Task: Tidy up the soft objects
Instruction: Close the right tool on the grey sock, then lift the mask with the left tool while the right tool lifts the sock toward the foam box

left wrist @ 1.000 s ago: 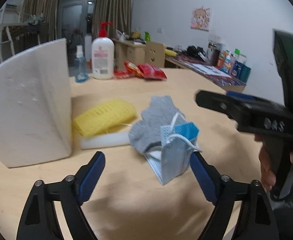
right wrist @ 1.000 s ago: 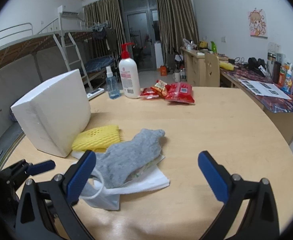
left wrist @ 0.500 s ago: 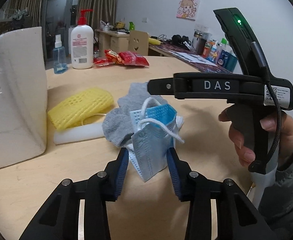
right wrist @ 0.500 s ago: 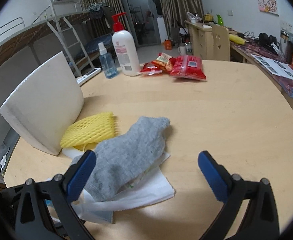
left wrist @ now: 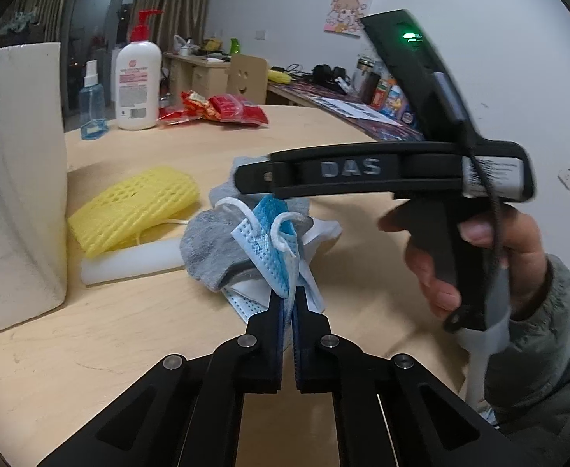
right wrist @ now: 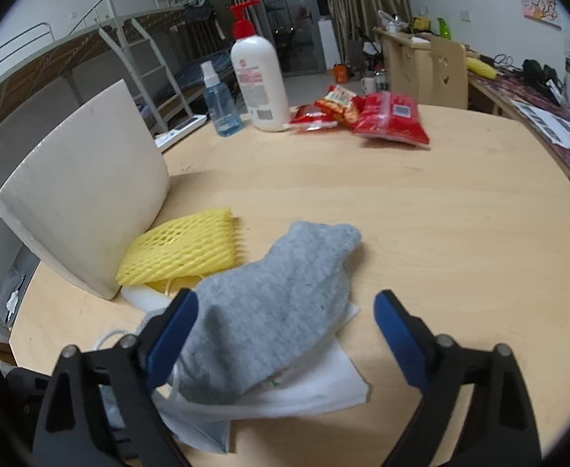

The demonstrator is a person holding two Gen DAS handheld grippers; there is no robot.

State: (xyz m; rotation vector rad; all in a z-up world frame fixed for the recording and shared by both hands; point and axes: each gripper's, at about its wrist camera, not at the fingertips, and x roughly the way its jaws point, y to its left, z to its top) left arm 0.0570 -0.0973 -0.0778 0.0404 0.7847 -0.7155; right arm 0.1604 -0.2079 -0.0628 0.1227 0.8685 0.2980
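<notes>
The left gripper (left wrist: 289, 301) has its two fingers pinched together on the near edge of a blue mask (left wrist: 275, 251). The mask is crumpled and folded, standing roughly upright from the pinch with its white ear loops curling at the top. The right gripper (right wrist: 285, 321), with a hand (left wrist: 475, 257) on its handle, has just been narrowing; its fingers stand wide apart on either side of a grey sock (right wrist: 281, 311), the left pad right at the sock's edge, the right pad clear of it.

The sock is soft, ribbed and rumpled, its long axis running from near left to far right on the table (right wrist: 440, 241). It lies on white tissue (right wrist: 320, 389), with the mask at its near left end. Beside it a yellow foam net (right wrist: 183, 253) rests on a white slab (left wrist: 129, 260), against a white foam block (right wrist: 86, 186).
</notes>
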